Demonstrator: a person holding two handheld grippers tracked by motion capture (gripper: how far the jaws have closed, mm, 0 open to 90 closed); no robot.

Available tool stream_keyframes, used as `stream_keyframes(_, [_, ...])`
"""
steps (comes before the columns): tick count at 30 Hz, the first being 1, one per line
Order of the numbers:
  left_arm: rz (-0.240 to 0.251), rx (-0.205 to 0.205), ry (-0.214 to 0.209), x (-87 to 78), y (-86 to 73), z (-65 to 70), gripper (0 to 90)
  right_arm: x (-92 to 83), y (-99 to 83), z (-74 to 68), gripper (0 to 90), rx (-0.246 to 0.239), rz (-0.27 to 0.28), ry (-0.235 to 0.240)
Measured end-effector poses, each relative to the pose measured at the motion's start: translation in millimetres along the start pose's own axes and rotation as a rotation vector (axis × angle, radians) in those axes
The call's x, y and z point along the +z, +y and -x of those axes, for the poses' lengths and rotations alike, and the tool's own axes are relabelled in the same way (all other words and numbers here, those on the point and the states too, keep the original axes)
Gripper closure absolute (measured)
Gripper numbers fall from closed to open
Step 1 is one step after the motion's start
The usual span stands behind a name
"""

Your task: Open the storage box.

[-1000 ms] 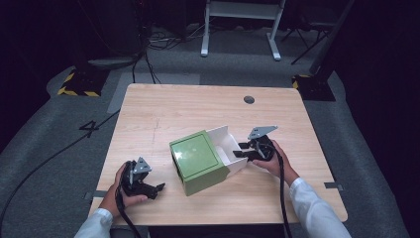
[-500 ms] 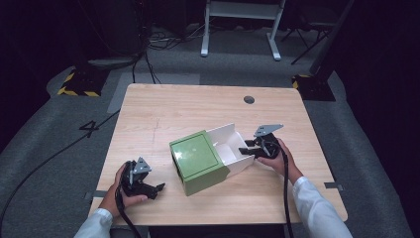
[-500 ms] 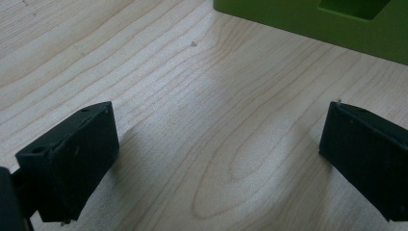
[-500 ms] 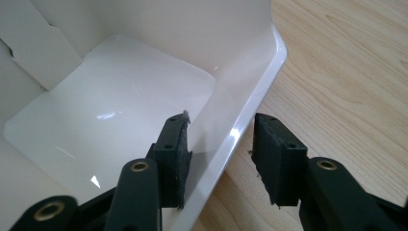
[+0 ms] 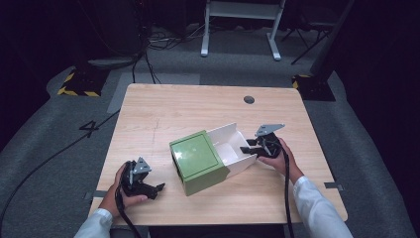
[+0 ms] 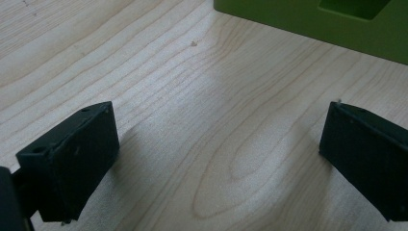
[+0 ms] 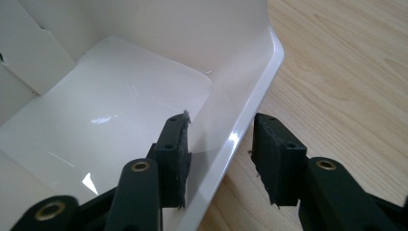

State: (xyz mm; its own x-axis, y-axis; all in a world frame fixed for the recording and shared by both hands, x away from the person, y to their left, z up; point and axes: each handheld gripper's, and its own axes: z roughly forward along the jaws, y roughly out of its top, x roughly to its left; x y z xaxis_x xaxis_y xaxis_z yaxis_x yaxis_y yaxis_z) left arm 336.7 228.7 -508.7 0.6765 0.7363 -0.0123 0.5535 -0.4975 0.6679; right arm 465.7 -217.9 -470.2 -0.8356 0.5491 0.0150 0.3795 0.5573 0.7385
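A green box sleeve (image 5: 198, 161) lies at the middle of the wooden table (image 5: 188, 109). A white inner tray (image 5: 229, 141) sticks out of its right end. My right gripper (image 5: 249, 148) straddles the tray's end wall and is shut on it. In the right gripper view one jaw is inside the glossy tray (image 7: 115, 110) and the other outside over the wood, around the right gripper's midpoint (image 7: 219, 149). My left gripper (image 5: 157, 188) rests on the table left of the sleeve, open. Bare wood lies between its jaws (image 6: 216, 154), and the green sleeve (image 6: 308, 24) is just ahead.
A round cable hole (image 5: 249, 99) sits near the table's far edge. Behind the table stand a white desk frame (image 5: 240, 25) and cables on grey floor. A yellow-black striped block (image 5: 77, 82) lies at the far left. Each gripper trails a black cable off the near edge.
The white tray has slid a little further out of the green sleeve to the right, with my right gripper on its end wall. The left gripper has stayed put.
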Motion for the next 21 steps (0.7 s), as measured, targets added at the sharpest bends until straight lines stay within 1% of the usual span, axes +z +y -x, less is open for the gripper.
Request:
stream_keyframes(2, [0.0, 0.001, 0.0, 0.0, 0.0, -0.1, 0.4, -1.6, 0.6, 0.2, 55.1, -0.007, 0.009, -0.006])
stream_keyframes(6, [0.0, 0.001, 0.001, 0.0, 0.0, -0.1, 0.4, -12.8, 2.0, 3.7, 53.2, 0.008, 0.049, -0.034])
stream_keyframes(7, [0.0, 0.001, 0.0, 0.0, 0.0, -0.1, 0.4, -12.8, 2.0, 3.7, 53.2, 0.008, 0.049, -0.034])
stream_keyframes(10, [0.0, 0.001, 0.0, 0.0, 0.0, -0.1, 0.4, -23.1, 4.0, 6.7, 51.4, 0.023, 0.085, -0.041])
stream_keyframes(12, [0.0, 0.001, 0.0, -0.1, 0.0, -0.1, 0.4, -24.8, 4.4, 6.9, 51.0, 0.021, 0.087, -0.041])
stream_keyframes(14, [0.001, 0.001, 0.0, 0.0, 0.0, -0.1, 0.4, -29.1, 5.6, 5.5, 49.4, 0.009, 0.093, -0.056])
stream_keyframes(16, [0.0, 0.001, 0.0, 0.0, 0.0, -0.1, 0.4, -30.5, 6.1, 4.8, 49.0, 0.008, 0.093, -0.061])
stream_keyframes(18, [0.0, 0.0, 0.0, 0.0, 0.0, 0.0, 0.4, -33.4, 6.9, 3.4, 47.8, -0.005, 0.096, -0.072])
stream_keyframes(19, [0.0, 0.001, 0.0, 0.0, 0.0, -0.1, 0.4, -37.6, 7.5, 2.0, 46.2, -0.014, 0.1, -0.078])
stream_keyframes(21, [0.0, 0.0, 0.0, 0.0, 0.0, 0.0, 0.4, -39.9, 7.6, 1.4, 45.3, -0.017, 0.102, -0.082])
